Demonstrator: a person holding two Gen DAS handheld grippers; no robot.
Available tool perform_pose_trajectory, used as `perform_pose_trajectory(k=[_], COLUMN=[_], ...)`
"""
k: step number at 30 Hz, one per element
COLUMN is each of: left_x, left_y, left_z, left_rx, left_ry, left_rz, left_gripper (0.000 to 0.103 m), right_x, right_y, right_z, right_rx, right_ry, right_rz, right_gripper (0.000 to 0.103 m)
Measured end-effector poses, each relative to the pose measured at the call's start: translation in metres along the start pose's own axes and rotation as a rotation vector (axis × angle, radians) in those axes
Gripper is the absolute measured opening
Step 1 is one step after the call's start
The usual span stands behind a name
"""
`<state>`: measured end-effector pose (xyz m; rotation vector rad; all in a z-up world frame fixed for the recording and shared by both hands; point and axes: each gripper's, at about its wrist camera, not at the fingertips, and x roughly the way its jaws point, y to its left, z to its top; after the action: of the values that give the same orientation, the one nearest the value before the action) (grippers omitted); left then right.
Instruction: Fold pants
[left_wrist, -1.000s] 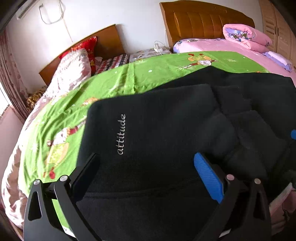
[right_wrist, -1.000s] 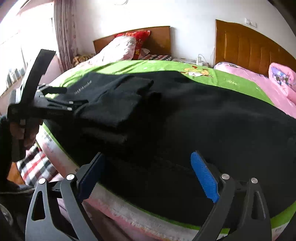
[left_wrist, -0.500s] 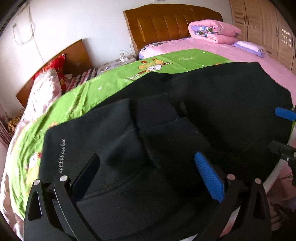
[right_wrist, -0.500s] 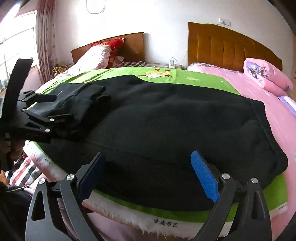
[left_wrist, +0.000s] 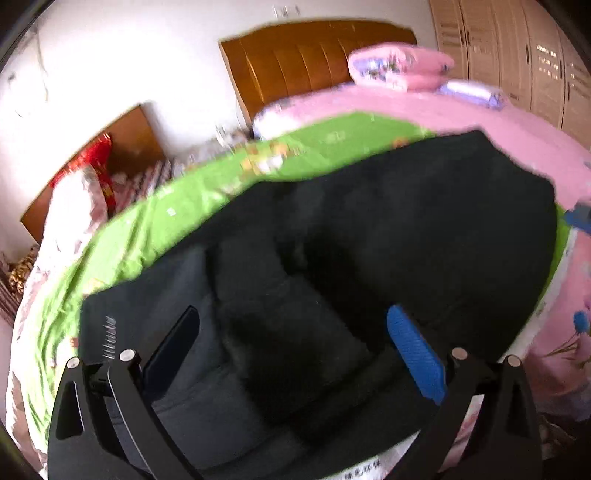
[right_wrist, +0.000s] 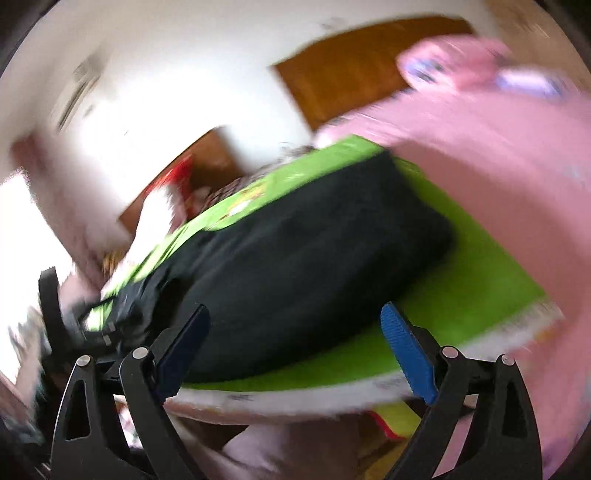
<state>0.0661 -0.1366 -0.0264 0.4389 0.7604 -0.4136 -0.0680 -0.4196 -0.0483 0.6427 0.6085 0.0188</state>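
Black pants (left_wrist: 406, 236) lie spread across a green sheet (left_wrist: 192, 206) on the bed, with one end folded over into a thicker pile (left_wrist: 280, 332) near me. My left gripper (left_wrist: 291, 347) is open and empty, just above that folded pile. My right gripper (right_wrist: 295, 350) is open and empty, at the bed's front edge near the pants' far end (right_wrist: 303, 258); its view is motion-blurred. A blue fingertip of the right gripper (left_wrist: 580, 218) shows at the right edge of the left wrist view. The left gripper (right_wrist: 62, 325) shows blurred at the left of the right wrist view.
A second bed with a pink cover (left_wrist: 461, 114) adjoins on the right, with folded pink bedding (left_wrist: 399, 66) by a wooden headboard (left_wrist: 317, 59). Pillows (left_wrist: 81, 199) lie at the far left. Wardrobes (left_wrist: 524, 55) stand at the right.
Both grippers have swung to the right along the bed; the right wrist view now tilts and blurs, facing the pants' right end. Both stay open.
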Motion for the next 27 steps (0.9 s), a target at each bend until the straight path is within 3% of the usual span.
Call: perform_pose_trajectory(k=[1, 3, 11, 13, 18, 21, 22, 23, 27], left_x=[0.013, 0.018, 0.017, 0.019, 0.019, 0.018, 0.018, 0.018, 0.013], left_y=[-0.003, -0.007, -0.003, -0.003, -0.003, -0.003, -0.003, -0.003, -0.001], left_z=[-0.004, -0.012, -0.013, -0.012, -0.014, -0.015, -0.015, -0.014, -0.014], left_rx=[0.006, 0.03, 0.013, 0.01, 0.002, -0.002, -0.002, -0.002, -0.008], left_ry=[0.035, -0.017, -0.004, -0.006, -0.016, -0.02, -0.02, -0.021, -0.024], left_rz=[0.007, 0.053, 0.035, 0.033, 0.032, 0.034, 0.034, 0.034, 0.018], left_gripper=[0.102, 0.102, 0.102, 0.102, 0.102, 0.102, 0.102, 0.102, 0.102], right_x=[0.001, 0.009, 0.046, 0.051, 0.049, 0.046, 0.046, 0.047, 0.051], right_y=[-0.007, -0.016, -0.015, -0.016, -0.014, -0.007, -0.003, -0.004, -0.016], right_z=[0.002, 0.005, 0.024, 0.03, 0.024, 0.018, 0.019, 0.019, 0.023], right_rx=[0.025, 0.056, 0.031, 0.049, 0.068, 0.028, 0.012, 0.016, 0.129], right_ry=[0.001, 0.027, 0.113, 0.122, 0.156, 0.179, 0.169, 0.156, 0.064], right_rz=[0.013, 0.009, -0.021, -0.015, 0.019, 0.03, 0.009, -0.001, 0.04], right_gripper=[0.09, 0.09, 0.091, 0.097, 0.098, 0.095, 0.084, 0.081, 0.072])
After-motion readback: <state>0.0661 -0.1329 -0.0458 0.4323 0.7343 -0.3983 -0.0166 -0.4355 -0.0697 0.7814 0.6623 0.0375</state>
